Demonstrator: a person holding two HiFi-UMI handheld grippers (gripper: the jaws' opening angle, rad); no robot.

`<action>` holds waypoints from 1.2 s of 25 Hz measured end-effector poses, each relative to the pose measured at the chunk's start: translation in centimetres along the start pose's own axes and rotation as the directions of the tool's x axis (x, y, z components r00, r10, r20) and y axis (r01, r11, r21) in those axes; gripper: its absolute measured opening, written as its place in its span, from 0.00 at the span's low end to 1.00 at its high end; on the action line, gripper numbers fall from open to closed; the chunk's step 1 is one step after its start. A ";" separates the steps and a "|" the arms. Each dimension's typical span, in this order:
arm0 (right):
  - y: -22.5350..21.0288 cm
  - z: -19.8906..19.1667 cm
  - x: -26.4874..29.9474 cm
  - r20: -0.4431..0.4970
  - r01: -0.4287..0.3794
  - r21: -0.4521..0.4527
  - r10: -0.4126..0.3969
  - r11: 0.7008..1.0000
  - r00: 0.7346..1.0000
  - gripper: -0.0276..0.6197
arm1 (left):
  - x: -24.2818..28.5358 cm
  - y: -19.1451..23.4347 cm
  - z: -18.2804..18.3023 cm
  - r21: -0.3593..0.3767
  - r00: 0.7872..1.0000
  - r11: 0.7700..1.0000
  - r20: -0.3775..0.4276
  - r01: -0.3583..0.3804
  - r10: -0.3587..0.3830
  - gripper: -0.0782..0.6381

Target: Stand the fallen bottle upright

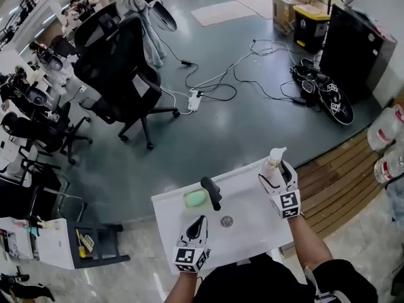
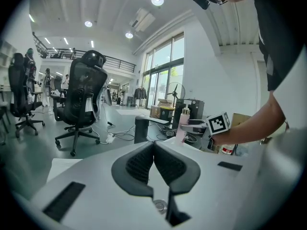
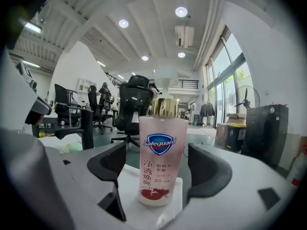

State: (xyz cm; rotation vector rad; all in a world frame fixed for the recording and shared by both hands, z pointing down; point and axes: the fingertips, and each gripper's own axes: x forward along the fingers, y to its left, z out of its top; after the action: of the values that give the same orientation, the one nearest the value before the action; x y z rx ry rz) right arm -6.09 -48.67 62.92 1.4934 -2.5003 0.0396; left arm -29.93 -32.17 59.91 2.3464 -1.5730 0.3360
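A pink Safeguard soap bottle [image 3: 162,157] with a gold collar and a white pump stands upright on the far right corner of the white basin top [image 1: 252,238]. My right gripper [image 1: 276,174] is around the bottle [image 1: 274,161] with its jaws open. In the right gripper view a gap shows at the left pad, while the right pad sits very close beside the bottle. My left gripper [image 1: 201,223] hovers near the front edge of the basin top, shut and holding nothing. The left gripper view shows the bottle [image 2: 182,126] and the right gripper [image 2: 199,125] ahead to the right.
A black faucet [image 1: 211,191], a green soap bar [image 1: 197,199] and a round drain [image 1: 226,221] are on the basin top. Beyond it are a black office chair [image 1: 120,62] and floor cables [image 1: 214,84]. Water jugs [image 1: 385,128] stand at the right on wooden slats.
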 end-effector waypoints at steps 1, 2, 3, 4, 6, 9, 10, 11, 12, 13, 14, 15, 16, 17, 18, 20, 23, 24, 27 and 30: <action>0.0 0.1 -1.0 -0.004 0.003 -0.006 -0.003 1.000 1.000 0.67 | -0.1 -0.1 0.0 0.004 1.000 1.000 0.000 0.006 -0.006 0.13; 0.1 0.3 -2.0 -0.008 0.006 -0.012 -0.006 1.000 1.000 0.67 | -0.2 -0.1 0.0 0.008 1.000 1.000 -0.001 0.012 -0.012 0.13; 0.3 0.5 -2.9 -0.011 0.006 -0.016 -0.007 1.000 1.000 0.67 | -0.3 -0.1 0.0 0.009 1.000 1.000 0.000 0.016 -0.016 0.13; 0.7 1.0 -3.6 -0.012 0.006 -0.019 -0.006 1.000 1.000 0.67 | -0.5 0.1 0.1 0.009 1.000 1.000 0.003 0.017 -0.017 0.13; 1.4 2.2 -5.0 -0.005 0.009 -0.016 -0.009 1.000 1.000 0.66 | -0.8 0.4 0.5 0.009 1.000 1.000 0.010 0.017 -0.017 0.13; 2.6 3.6 -6.7 0.019 0.001 -0.032 0.000 0.999 1.000 0.60 | -1.0 0.5 1.1 0.014 0.999 1.000 0.020 0.026 -0.026 0.13; 3.1 4.3 -7.1 0.041 -0.008 -0.045 0.010 0.999 0.999 0.58 | -1.1 0.4 1.3 0.016 0.999 0.999 0.023 0.029 -0.029 0.13; 3.6 5.3 -7.5 0.073 -0.017 -0.057 0.021 0.998 0.997 0.54 | -1.1 0.4 1.4 0.018 0.999 0.999 0.027 0.032 -0.033 0.13; 4.0 6.3 -7.9 0.098 -0.023 -0.065 0.029 0.998 0.995 0.51 | -1.0 0.3 1.6 0.020 0.999 0.999 0.031 0.036 -0.036 0.13; 4.3 6.7 -8.3 0.100 -0.025 -0.067 0.031 0.997 0.995 0.47 | -1.0 0.1 1.7 0.023 0.999 0.999 0.035 0.040 -0.041 0.13; 4.5 6.9 -8.7 0.084 -0.023 -0.066 0.028 0.998 0.996 0.44 | -0.9 0.0 1.8 0.025 0.998 0.999 0.038 0.044 -0.045 0.13; 4.7 7.1 -9.0 0.072 -0.022 -0.064 0.026 0.998 0.997 0.41 | -1.0 0.0 1.9 0.027 0.998 0.998 0.042 0.048 -0.049 0.13; 5.1 7.6 -9.2 0.082 -0.027 -0.066 0.032 0.997 0.996 0.38 | -1.0 -0.1 1.9 0.029 0.998 0.998 0.044 0.050 -0.052 0.13; 5.7 8.7 -9.2 0.119 -0.038 -0.071 0.046 0.997 0.992 0.38 | -1.1 -0.1 2.0 0.030 0.998 0.998 0.045 0.052 -0.053 0.13; 6.3 9.9 -9.3 0.170 -0.048 -0.076 0.060 0.996 0.984 0.36 | -1.1 0.0 2.1 0.029 0.997 0.998 0.046 0.053 -0.054 0.13; 7.1 11.6 -9.3 0.233 -0.057 -0.079 0.074 0.995 0.970 0.33 | -1.2 0.2 2.4 0.022 0.997 0.999 0.054 0.048 -0.049 0.13; 7.9 12.6 -9.5 0.250 -0.064 -0.093 0.086 0.994 0.964 0.29 | -1.1 0.6 3.5 0.003 0.996 1.000 0.088 0.027 -0.027 0.13; 8.1 12.8 -9.6 0.253 -0.066 -0.093 0.088 0.993 0.963 0.27 | -1.1 0.7 3.9 0.000 0.995 1.000 0.098 0.022 -0.021 0.13; 8.6 13.6 -9.5 0.261 -0.062 -0.093 0.085 0.994 0.962 0.21 | -1.3 0.6 4.9 0.026 0.994 0.999 0.107 0.029 -0.031 0.13; 9.0 14.2 -9.5 0.268 -0.062 -0.093 0.085 0.994 0.960 0.16 | -1.5 0.4 5.2 0.043 0.993 0.998 0.106 0.038 -0.043 0.13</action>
State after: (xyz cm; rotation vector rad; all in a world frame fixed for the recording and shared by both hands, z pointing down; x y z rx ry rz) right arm -12.21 -38.05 47.91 1.4576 -2.7309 -0.2729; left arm -30.67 -32.94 54.64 2.4611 -1.5774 0.2387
